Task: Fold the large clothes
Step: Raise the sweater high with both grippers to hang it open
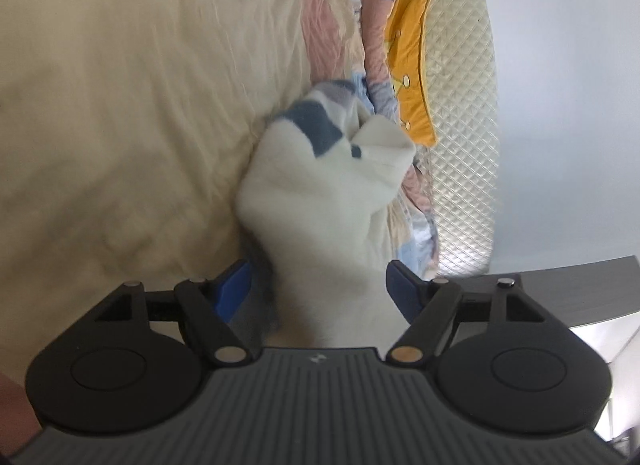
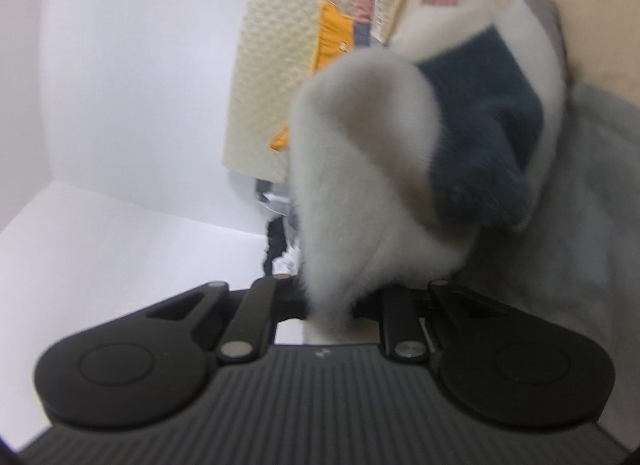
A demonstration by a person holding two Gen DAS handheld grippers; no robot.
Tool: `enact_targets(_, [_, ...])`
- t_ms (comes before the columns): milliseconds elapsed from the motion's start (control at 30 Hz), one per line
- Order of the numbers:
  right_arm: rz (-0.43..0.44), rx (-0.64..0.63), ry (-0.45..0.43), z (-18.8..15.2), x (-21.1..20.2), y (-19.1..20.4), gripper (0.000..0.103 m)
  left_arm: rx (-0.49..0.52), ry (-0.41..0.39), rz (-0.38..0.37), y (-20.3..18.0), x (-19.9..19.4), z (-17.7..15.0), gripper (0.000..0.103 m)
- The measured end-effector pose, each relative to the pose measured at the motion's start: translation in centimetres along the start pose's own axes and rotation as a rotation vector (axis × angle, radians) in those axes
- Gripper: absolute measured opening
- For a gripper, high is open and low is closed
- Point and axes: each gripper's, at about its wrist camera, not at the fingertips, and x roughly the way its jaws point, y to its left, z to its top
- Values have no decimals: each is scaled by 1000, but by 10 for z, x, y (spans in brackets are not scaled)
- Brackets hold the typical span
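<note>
Right gripper (image 2: 330,307), pinched on the fleece garment (image 2: 360,169) hanging over my bed (image 1: 120,105), should lift steadily while my left gripper (image 1: 318,289), jaws spread around loose fleece, regrips an edge.

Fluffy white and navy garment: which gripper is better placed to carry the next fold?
Right. The right gripper is shut on the fluffy white and navy garment, which bunches between its fingers. The left gripper stands open, the fabric lying between its blue pads ungripped.
</note>
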Motion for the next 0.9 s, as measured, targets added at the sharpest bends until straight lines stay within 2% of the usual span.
enact_targets(167, [-13, -2, 9, -5, 0, -3, 17, -33, 64, 17, 10, 25, -3, 78])
enact_targets(267, [-16, 7, 11, -5, 2, -3, 17, -13, 61, -8, 7, 33, -3, 76])
enact_targets(333, [-22, -3, 10, -9, -1, -3, 17, 63, 64, -34, -6, 38, -4, 67])
enact_targets(433, [-42, -60, 7, -15, -2, 2, 17, 193, 100, 23, -25, 54, -7, 58])
enact_targets(467, [-55, -93, 6, -15, -2, 4, 17, 212, 114, 44, -26, 60, -8, 56])
enact_targets(567, [-91, -147, 11, -13, -1, 7, 17, 223, 145, 66, -27, 72, -6, 35])
enact_targets(600, [-92, -154, 11, -13, -1, 7, 17, 239, 142, 68, -30, 71, -6, 27])
enact_targets(633, [-92, -163, 9, -12, -2, 9, 17, 258, 133, 74, -34, 69, -7, 24])
enact_targets(700, [-88, -181, 6, -11, -5, 13, 17, 312, 108, 72, -48, 58, -10, 21])
enact_targets(767, [-55, -180, 2, -8, -10, 18, 17, 375, 73, 39, -65, 38, -15, 20])
enact_targets(900, [7, -238, 10, -3, -19, 40, 17, 358, 48, -62, -92, 6, -13, 19])
